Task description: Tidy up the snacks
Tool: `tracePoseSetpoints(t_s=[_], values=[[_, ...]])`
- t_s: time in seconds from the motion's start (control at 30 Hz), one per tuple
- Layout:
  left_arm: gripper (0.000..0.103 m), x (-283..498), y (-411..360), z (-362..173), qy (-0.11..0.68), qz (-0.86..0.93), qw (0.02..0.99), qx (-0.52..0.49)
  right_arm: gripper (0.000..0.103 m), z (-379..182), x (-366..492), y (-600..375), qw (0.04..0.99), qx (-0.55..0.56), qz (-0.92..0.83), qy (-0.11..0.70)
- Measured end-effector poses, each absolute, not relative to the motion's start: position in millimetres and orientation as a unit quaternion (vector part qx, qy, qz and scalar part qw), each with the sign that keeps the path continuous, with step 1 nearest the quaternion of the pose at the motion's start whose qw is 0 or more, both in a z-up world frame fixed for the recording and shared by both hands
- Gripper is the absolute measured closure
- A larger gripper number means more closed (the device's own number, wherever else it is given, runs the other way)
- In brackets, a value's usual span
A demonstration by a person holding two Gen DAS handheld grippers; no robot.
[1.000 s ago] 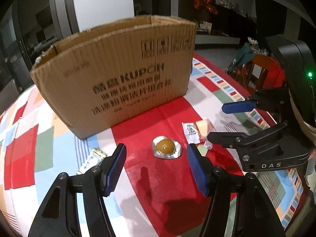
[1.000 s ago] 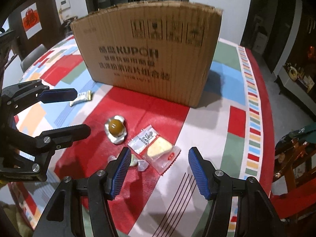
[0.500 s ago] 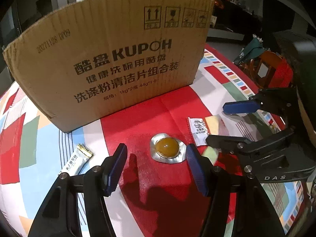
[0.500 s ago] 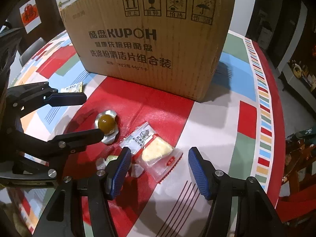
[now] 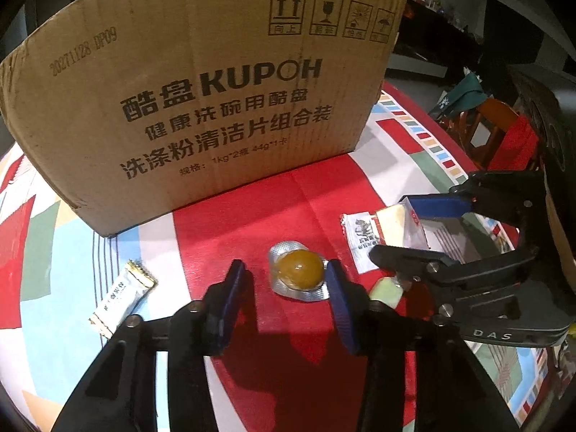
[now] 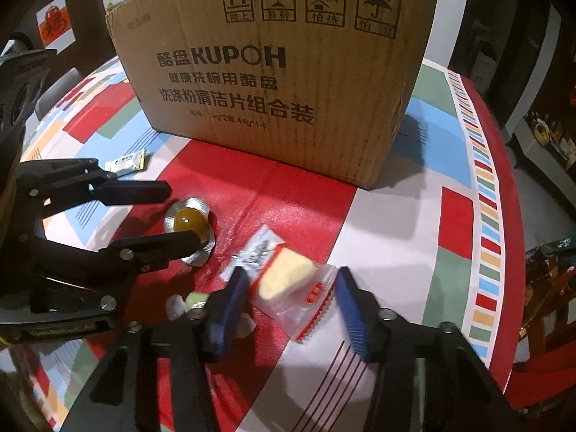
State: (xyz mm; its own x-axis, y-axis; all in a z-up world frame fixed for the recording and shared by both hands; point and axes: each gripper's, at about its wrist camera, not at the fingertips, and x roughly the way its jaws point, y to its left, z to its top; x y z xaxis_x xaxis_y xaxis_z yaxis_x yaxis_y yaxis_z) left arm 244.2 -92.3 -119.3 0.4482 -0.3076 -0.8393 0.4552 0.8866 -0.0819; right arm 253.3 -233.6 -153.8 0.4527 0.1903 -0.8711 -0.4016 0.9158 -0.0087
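Left gripper [image 5: 284, 280] and right gripper [image 6: 291, 291], side by side, angled steeply downward near the table's near edge; jaws of both closing, not yet gripping.

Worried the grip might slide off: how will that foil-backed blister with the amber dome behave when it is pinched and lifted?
The blister looks light. Its smooth rounded dome may slip between the closing fingers, and the thin crinkled foil rim would probably bend rather than hold firm.
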Motion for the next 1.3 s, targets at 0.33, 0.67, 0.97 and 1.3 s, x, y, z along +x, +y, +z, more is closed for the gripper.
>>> tracePoseSetpoints(t_s=[0.33, 0.67, 0.97, 1.3], values=[[0.073, 243.7, -94.8, -116.2, 0.474, -0.225, 0.848, 0.068, 0.069, -148.8, 248.6, -235.6, 0.854, -0.088, 0.164, 0.485], [0.073, 234.6, -80.5, -100.7, 0.461, -0.209, 0.860, 0.056, 0.071, -139.9, 241.8, -237.7, 0.863, -0.070, 0.154, 0.476], [0.073, 222.7, -71.5, -79.6, 0.437, -0.202, 0.875, 0.051, 0.071, -118.3, 231.5, -234.7, 0.875, -0.061, 0.152, 0.456], [0.073, 210.8, -60.1, -46.1, 0.397, -0.203, 0.894, 0.041, 0.071, -82.1, 226.8, -227.5, 0.893, -0.052, 0.158, 0.419]])
